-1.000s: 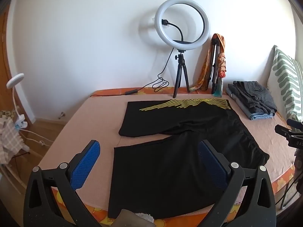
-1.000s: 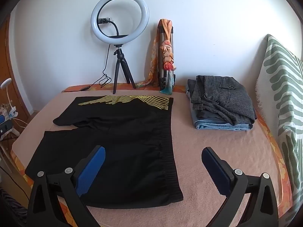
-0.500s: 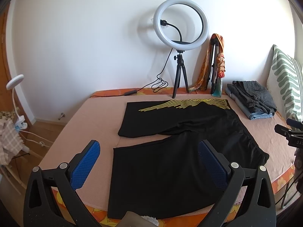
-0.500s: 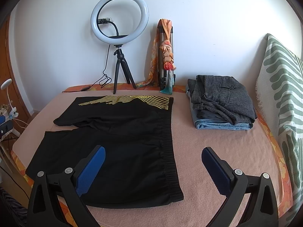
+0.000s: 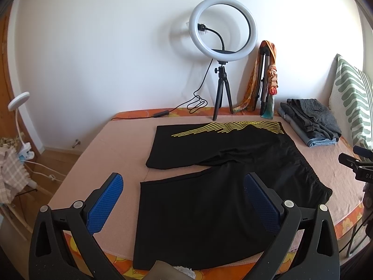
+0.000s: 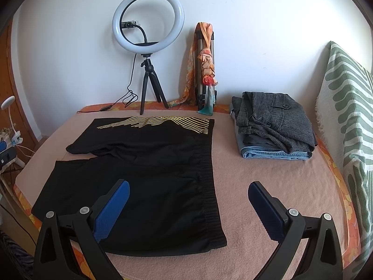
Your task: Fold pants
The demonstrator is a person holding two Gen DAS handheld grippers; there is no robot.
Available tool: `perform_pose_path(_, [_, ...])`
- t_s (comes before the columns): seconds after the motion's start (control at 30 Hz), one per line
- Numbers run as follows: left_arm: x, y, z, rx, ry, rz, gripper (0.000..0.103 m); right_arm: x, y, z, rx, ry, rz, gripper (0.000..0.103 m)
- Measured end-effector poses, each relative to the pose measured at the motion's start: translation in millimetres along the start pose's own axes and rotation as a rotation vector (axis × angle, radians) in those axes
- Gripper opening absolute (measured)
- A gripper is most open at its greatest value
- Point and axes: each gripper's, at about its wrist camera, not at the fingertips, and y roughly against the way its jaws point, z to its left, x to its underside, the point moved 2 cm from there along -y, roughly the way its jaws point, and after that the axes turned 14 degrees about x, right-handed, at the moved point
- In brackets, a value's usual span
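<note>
The left gripper is spread wide, holding nothing, above the black pants on the bed. The right gripper is equally wide and empty, above the waistband.

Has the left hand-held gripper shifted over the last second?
Yes, slightly. In its own view the ring light and black shorts sit a little lower and left, suggesting the left hand-held gripper tilted up and rightward.

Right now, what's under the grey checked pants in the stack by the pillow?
Under the grey checked pants a dark folded layer shows, then light blue jeans at the bottom, resting on the pink blanket. Anything deeper inside the stack is covered.
</note>
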Motion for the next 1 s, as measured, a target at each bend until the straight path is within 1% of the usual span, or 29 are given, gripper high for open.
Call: perform_pose_path(1.0, [4.1, -3.3, -0.2, -0.004, -0.003, 0.007, 0.103, 0.8, -0.1, 0.0, -0.002, -0.002, 0.003, 0.103])
